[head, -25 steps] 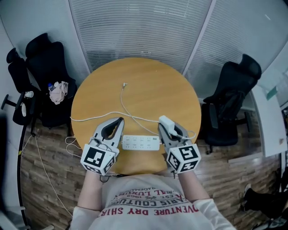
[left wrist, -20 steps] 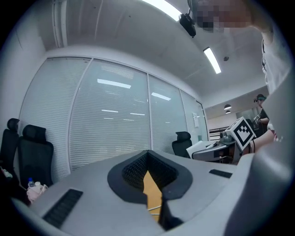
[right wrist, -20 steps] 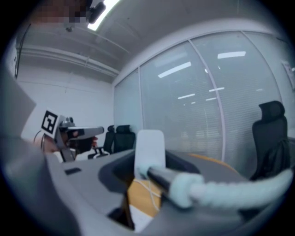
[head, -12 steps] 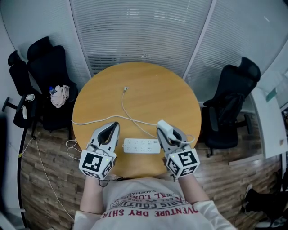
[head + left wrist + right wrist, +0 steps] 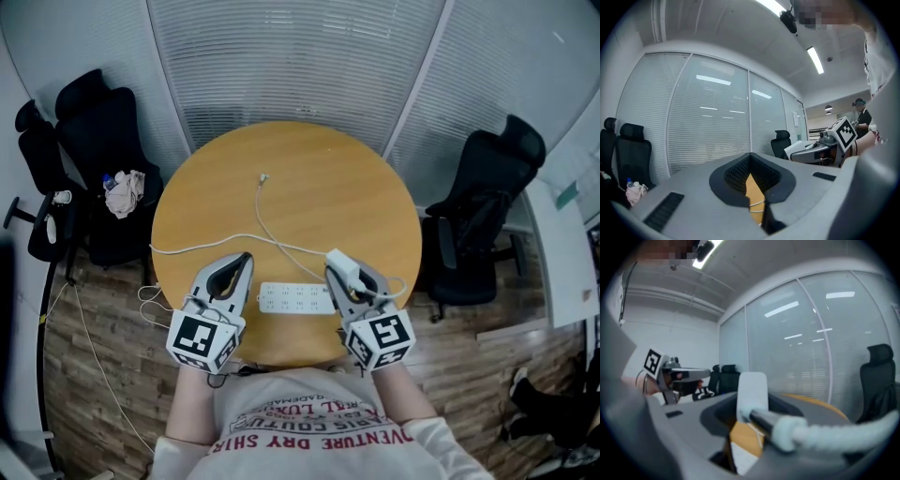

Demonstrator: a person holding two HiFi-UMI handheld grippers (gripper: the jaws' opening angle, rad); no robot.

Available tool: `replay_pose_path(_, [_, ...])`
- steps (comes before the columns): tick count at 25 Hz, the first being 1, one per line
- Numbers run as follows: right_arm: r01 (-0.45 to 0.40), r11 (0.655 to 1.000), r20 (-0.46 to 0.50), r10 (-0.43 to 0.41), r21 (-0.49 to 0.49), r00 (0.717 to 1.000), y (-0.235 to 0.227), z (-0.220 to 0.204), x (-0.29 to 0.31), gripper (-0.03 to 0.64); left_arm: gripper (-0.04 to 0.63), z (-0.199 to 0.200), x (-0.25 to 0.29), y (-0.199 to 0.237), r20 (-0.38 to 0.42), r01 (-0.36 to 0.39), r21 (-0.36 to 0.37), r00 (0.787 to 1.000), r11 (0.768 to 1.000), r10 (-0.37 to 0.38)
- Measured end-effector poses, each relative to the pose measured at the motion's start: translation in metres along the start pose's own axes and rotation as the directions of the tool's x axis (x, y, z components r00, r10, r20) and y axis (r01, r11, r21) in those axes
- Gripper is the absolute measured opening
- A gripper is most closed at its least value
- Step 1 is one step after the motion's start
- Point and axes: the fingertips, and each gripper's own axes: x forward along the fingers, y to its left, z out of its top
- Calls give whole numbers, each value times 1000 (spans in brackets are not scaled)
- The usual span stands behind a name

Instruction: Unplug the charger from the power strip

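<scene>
The right gripper (image 5: 341, 274) clamps the white charger (image 5: 752, 392), apparently pulled free of the power strip (image 5: 296, 298) lying just left of it on the desk (image 5: 309, 169). The left gripper (image 5: 236, 267), jaws together and empty, flanks the strip's other end, likely to steady it.

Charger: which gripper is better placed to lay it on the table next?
Right, I would say. The right gripper already clamps the charger, which is apart from the power strip. The left gripper is shut and empty, beside the strip's other end.
</scene>
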Motion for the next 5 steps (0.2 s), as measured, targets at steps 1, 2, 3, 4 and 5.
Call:
replay_pose_path(1, [4,1000,-5,-4,0,1000,0,-2,0,155,32,-1,0,-1,-3,2,-2,1000,1000,-2])
replay_pose_path(2, [10,1000,-9,-10,2,1000,-2,-3,0,155,32,-2,0,-2,-5,5,-2,1000,1000,-5])
replay_pose_path(3, [16,1000,-13,-16,3,1000,-3,-4,1,155,32,-3,0,-3,-8,8,-1,1000,1000,-8])
replay_pose_path(4, [22,1000,-15,-22,5,1000,-5,-4,1,155,32,-4,1,-3,-11,12,-1,1000,1000,-12])
replay_pose_path(5, [28,1000,-16,-28,7,999,-6,-5,2,155,32,-5,1,-4,-13,15,0,1000,1000,-15])
